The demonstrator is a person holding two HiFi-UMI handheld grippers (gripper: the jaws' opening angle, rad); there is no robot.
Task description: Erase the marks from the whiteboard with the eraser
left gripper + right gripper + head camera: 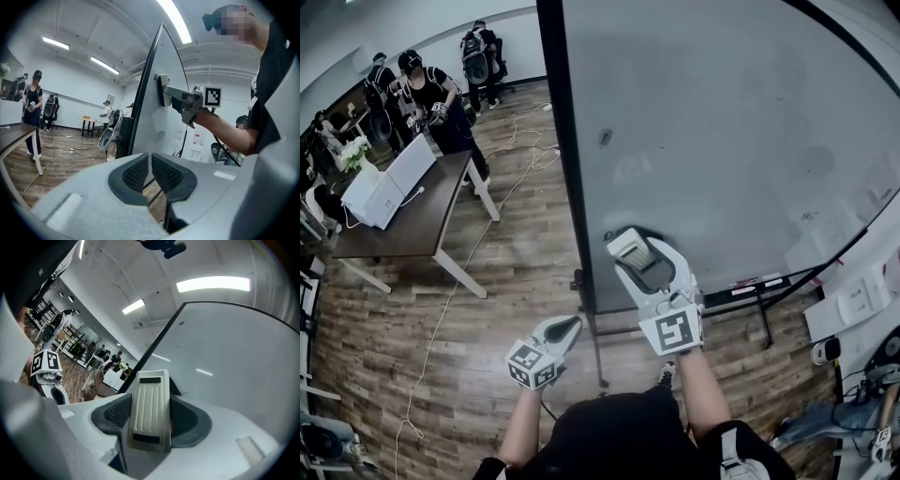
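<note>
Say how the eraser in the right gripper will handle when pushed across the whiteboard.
The eraser looks like a ribbed plastic shell, so it is probably stiff and light for its size. The right gripper clamps its long sides, so slipping looks unlikely, though it could pivot when dragged against the whiteboard.

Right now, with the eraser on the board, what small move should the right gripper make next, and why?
Probably slide the eraser upward along the whiteboard. The right gripper holds it against the board's lower left part, and a small dark smudge shows above it, near the left edge.
</note>
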